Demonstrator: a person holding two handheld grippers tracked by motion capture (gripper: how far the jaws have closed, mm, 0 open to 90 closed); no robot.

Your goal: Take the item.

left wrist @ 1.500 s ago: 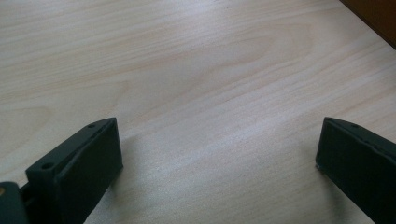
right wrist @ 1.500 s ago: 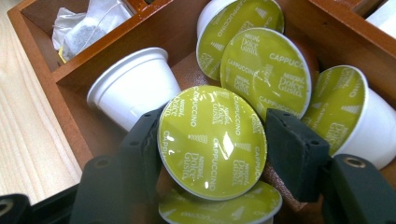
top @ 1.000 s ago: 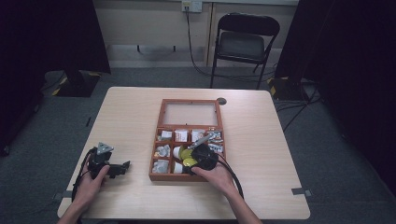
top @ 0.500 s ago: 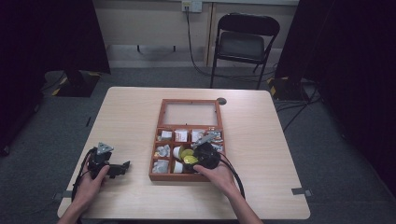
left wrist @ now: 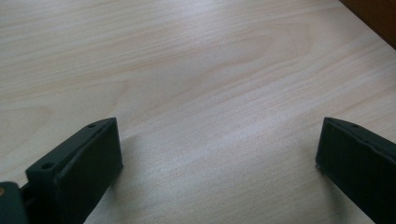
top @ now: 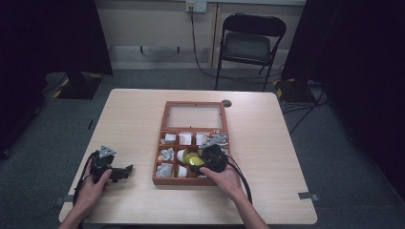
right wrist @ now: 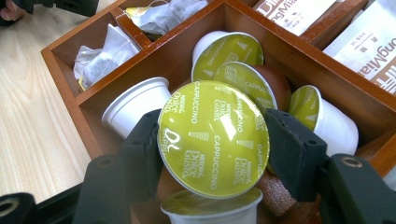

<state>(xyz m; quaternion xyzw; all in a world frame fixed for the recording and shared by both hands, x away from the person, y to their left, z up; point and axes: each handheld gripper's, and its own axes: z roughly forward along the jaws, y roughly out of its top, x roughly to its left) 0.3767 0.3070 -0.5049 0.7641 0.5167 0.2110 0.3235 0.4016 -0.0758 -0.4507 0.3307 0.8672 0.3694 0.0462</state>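
A wooden compartment box (top: 162,143) lies open mid-table, its glass lid (top: 195,116) folded back. My right gripper (top: 195,161) is over the box's front middle compartment, shut on a coffee capsule (right wrist: 213,137) with a yellow-green "Cappuccino" foil lid; black fingers (right wrist: 144,144) press on both sides of its rim. Several more capsules (right wrist: 229,51) lie in the compartment (right wrist: 299,60) underneath. My left gripper (top: 125,171) rests on the bare table (left wrist: 210,70) at the front left, its jaws wide open (left wrist: 219,135) with nothing between them.
Tea bags (right wrist: 105,51) fill the compartments beside the capsules, and printed sachets (right wrist: 369,42) lie in others. A folding chair (top: 248,45) stands beyond the table's far edge. A small dark disc (top: 226,103) sits by the lid's corner.
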